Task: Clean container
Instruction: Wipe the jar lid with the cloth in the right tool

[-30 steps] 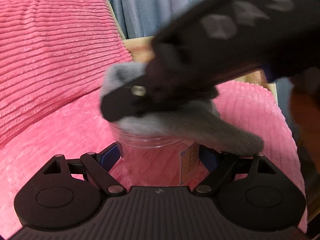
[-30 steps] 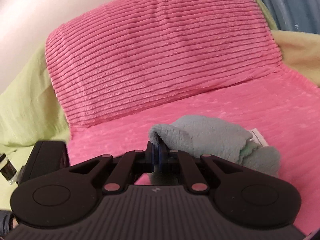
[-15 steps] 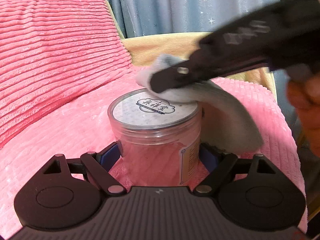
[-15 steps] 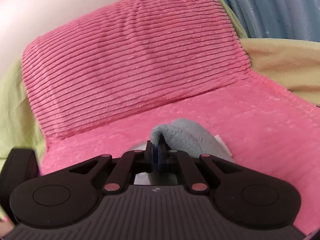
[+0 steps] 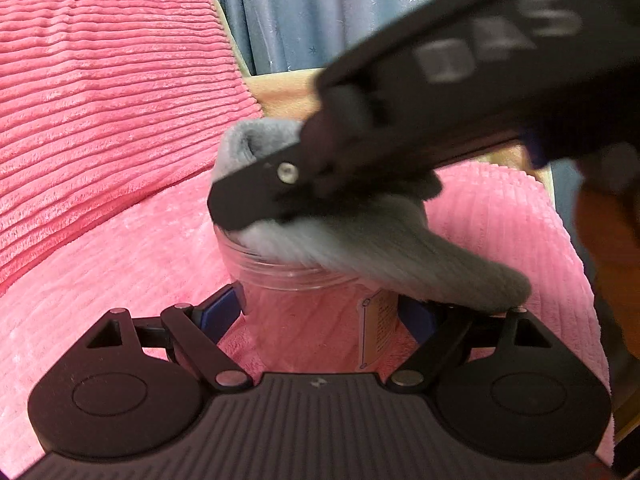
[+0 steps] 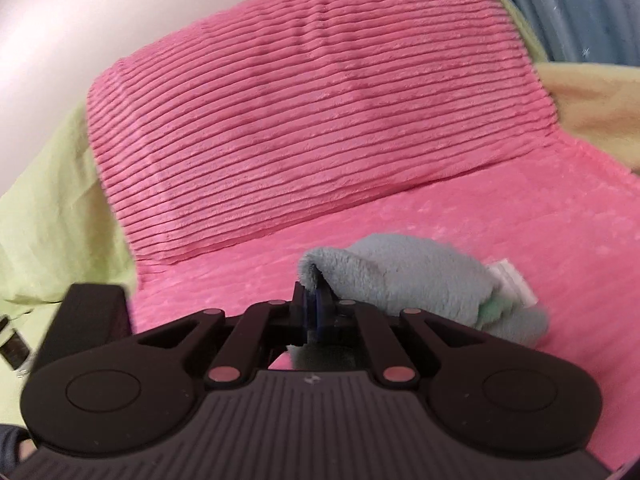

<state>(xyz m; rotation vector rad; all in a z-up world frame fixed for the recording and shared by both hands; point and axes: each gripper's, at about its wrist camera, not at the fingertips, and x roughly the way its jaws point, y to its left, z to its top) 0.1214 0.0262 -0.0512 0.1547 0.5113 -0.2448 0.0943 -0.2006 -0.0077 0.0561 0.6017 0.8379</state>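
At the left of the left wrist view a pink ribbed cushion (image 5: 100,120) leans up from the pink plush blanket (image 5: 120,248) on which everything rests. Moving inward, the left gripper (image 5: 320,316) holds the clear plastic jar (image 5: 312,312) between its blue pads, one jaw on each side of the jar's body. The likely reason is plain: the soft blanket gives a poor footing, so the clamp keeps the jar from tipping or sliding under the rubbing. The jar stands upright just ahead of that gripper, long axis vertical, top facing up, its printed side label (image 5: 376,328) turned toward the right.

Over the jar's top lies the grey microfibre cloth (image 5: 400,256), spread across the top and trailing down to the right until its tail touches the left gripper's right linkage. The cloth hides the top face, so how clean it is cannot be judged. Blur on the cloth suggests a wiping stroke in progress.

Further right, the right gripper (image 6: 314,304) comes in from the upper right, low over the jar. In its own view its jaws are closed on a fold of the cloth, pinching it at the tip so the rest hangs free as a wiping pad. A white care tag (image 6: 512,280) shows at the cloth's right end
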